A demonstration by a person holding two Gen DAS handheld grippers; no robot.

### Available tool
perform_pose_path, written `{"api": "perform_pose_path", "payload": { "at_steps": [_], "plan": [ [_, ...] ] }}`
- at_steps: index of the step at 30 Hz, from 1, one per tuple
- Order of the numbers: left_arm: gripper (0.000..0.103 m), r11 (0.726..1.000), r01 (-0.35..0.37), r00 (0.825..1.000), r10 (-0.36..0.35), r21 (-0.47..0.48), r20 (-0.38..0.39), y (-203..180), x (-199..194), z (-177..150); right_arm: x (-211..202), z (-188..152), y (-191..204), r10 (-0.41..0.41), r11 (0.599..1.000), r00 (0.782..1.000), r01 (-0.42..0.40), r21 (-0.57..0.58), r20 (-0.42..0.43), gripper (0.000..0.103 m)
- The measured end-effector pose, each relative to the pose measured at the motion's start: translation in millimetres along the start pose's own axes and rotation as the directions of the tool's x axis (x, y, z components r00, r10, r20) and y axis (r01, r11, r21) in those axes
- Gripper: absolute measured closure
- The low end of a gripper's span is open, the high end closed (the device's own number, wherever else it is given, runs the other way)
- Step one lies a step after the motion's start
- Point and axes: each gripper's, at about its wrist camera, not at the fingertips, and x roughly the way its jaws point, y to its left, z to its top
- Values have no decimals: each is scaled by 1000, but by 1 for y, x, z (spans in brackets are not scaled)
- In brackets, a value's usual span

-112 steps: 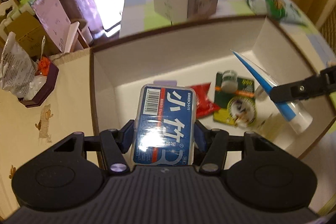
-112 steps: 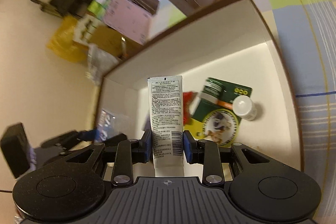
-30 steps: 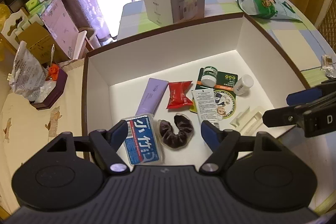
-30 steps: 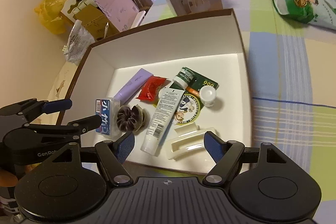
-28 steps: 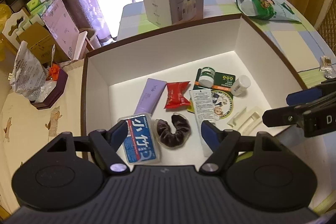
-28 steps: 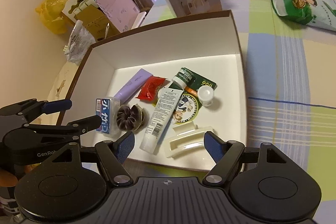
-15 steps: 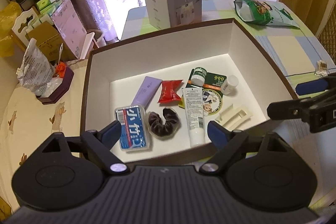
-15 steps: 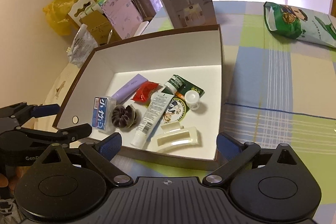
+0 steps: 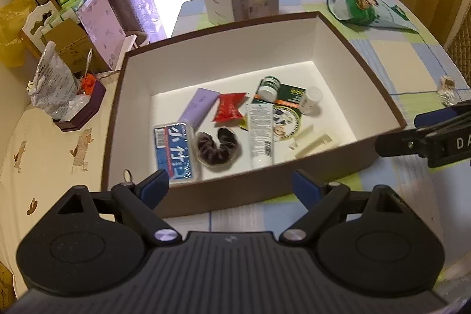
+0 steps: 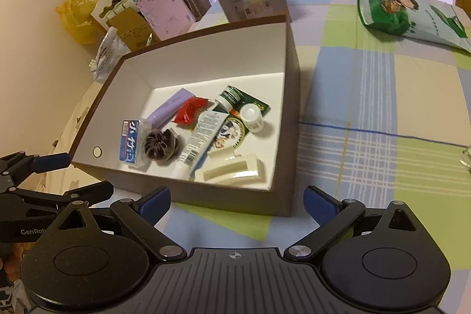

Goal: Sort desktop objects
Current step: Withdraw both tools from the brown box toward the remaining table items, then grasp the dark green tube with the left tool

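Both the left gripper (image 9: 231, 184) and the right gripper (image 10: 237, 200) hang wide and empty at the near edge of the box (image 9: 259, 190), where the blue case (image 9: 173, 150), hair tie (image 9: 217, 147), white tube (image 9: 260, 137) and small bottle (image 10: 251, 116) lie on its floor. With the goods in the box, this fits either a finished sort or a pause before another pickup. Only the right view shows a glassy thing (image 10: 466, 159) at the table's right edge, which might be next.

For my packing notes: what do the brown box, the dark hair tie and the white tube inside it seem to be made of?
The brown box looks like matte cardboard: thin, stiff walls, white inside. The dark hair tie seems soft gathered fabric, perhaps velvet, given its ruffled folds. The white tube appears to be smooth flexible plastic, printed, with a flat crimped end.
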Motion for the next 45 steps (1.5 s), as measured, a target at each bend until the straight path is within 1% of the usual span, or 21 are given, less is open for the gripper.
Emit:
{"api": "perform_pose_path", "payload": {
  "at_steps": [5,8,12,17,23,28,35,42,45],
  "plan": [
    [14,1000,17,1000,-17,17,-11,-18,1,-4,-9,-13,-17,-18,1000,1000,18,25,0,1],
    [14,999,34,999,-34,25,-10,-31,0,-7,-18,-23,-31,-46,998,999,45,45,3,1],
    [14,996,82,997,-82,43,-5,-54,-1,-11,-32,-39,-53,-89,993,996,89,77,3,1],
    [15,985,144,989,-145,96,3,-89,-3,-13,-53,-61,-89,-148,977,989,147,151,-5,1],
    [15,963,213,976,-219,166,20,-135,-9,-14,-84,-90,-137,-238,942,971,232,243,-6,1],
    [15,943,253,965,-261,214,6,-171,-6,-14,-110,-115,-176,-299,905,954,288,314,-13,1],
    [15,911,308,949,-315,275,-19,-221,-1,-14,-135,-141,-217,-343,866,938,331,375,-36,1],
    [15,896,355,934,-353,267,-57,-253,17,-9,-154,-158,-251,-372,830,927,357,429,-51,1],
    [18,884,397,917,-394,245,-64,-270,29,-1,-158,-162,-262,-384,818,922,367,444,-55,1]
  ]
}}
